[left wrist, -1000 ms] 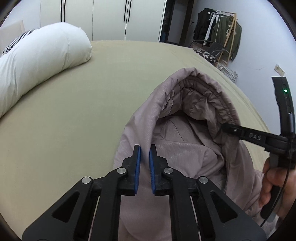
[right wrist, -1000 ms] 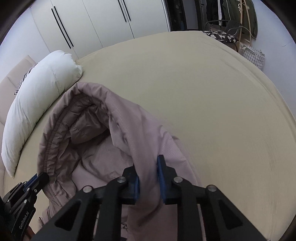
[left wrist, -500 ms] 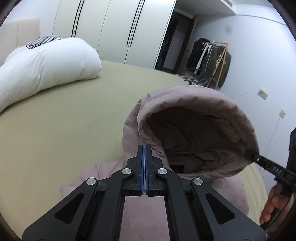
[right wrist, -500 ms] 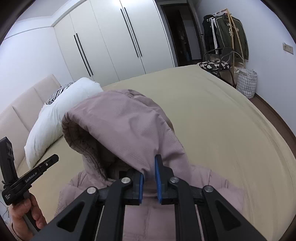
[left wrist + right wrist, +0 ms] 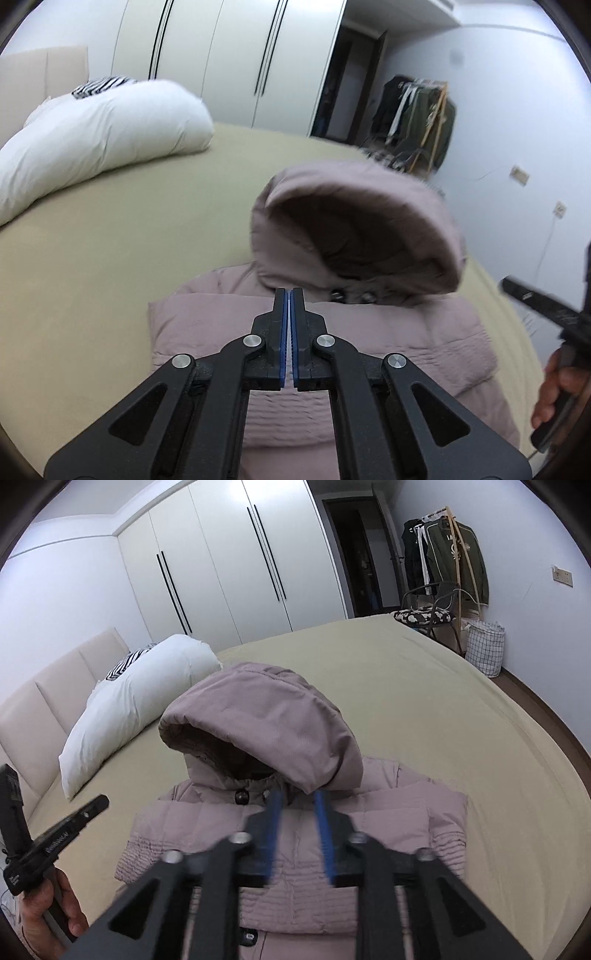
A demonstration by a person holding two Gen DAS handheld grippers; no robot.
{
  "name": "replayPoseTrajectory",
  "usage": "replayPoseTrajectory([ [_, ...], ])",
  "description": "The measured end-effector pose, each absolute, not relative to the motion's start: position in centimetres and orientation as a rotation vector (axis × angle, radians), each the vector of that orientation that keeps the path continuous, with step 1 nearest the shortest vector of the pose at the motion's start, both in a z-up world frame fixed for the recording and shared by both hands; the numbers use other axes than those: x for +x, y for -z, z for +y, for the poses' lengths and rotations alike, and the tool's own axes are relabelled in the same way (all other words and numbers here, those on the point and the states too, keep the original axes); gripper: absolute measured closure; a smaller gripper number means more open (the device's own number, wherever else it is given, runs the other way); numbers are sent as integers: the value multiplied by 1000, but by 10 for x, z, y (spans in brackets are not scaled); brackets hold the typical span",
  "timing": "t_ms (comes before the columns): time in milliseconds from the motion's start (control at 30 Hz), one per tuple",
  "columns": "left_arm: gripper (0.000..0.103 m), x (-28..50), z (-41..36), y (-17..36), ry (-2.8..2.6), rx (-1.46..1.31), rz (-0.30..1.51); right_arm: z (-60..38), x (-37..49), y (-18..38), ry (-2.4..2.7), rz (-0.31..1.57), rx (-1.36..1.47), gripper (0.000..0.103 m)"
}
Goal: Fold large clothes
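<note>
Both tongs hang free, left tongs (image 5: 288, 295) pressed together, right tongs (image 5: 298, 798) just spreading emptily, so the puffy hood (image 5: 266, 716) mid-frame may spring upright, spoiling the jacket (image 5: 295, 849) fold.

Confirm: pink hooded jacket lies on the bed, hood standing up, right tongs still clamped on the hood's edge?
Not quite. The right tongs are open, their jaws having just been opening, and nothing is between them in the right wrist view. The rest holds: the pink hooded jacket lies on the bed with its hood standing up.
</note>
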State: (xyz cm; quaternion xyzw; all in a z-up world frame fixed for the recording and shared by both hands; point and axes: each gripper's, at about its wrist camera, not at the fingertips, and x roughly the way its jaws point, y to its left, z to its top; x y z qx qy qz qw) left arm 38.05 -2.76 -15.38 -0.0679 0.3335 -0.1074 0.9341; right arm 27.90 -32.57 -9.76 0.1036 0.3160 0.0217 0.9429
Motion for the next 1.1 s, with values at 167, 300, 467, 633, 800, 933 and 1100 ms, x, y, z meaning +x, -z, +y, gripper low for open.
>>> replayPoseTrajectory([
  [167,78,443,-48,164,185,-4,734,-312,318,88,9,559,73,0],
  [300,11,472,-44,163,182,-73,691,-284,364,102,-11,662,-75,5],
  [467,11,495,-64,186,202,22,750,-263,420,144,74,801,-307,43],
  [633,11,515,-69,176,147,22,690,-274,412,118,61,733,-210,86],
  [800,14,538,-60,170,80,-40,688,-278,378,102,12,670,-133,88],
  [933,74,533,-51,164,126,-103,677,-280,352,95,-22,634,-86,89],
  [1100,89,457,-61,155,161,-39,559,-285,320,101,-33,616,-77,90],
])
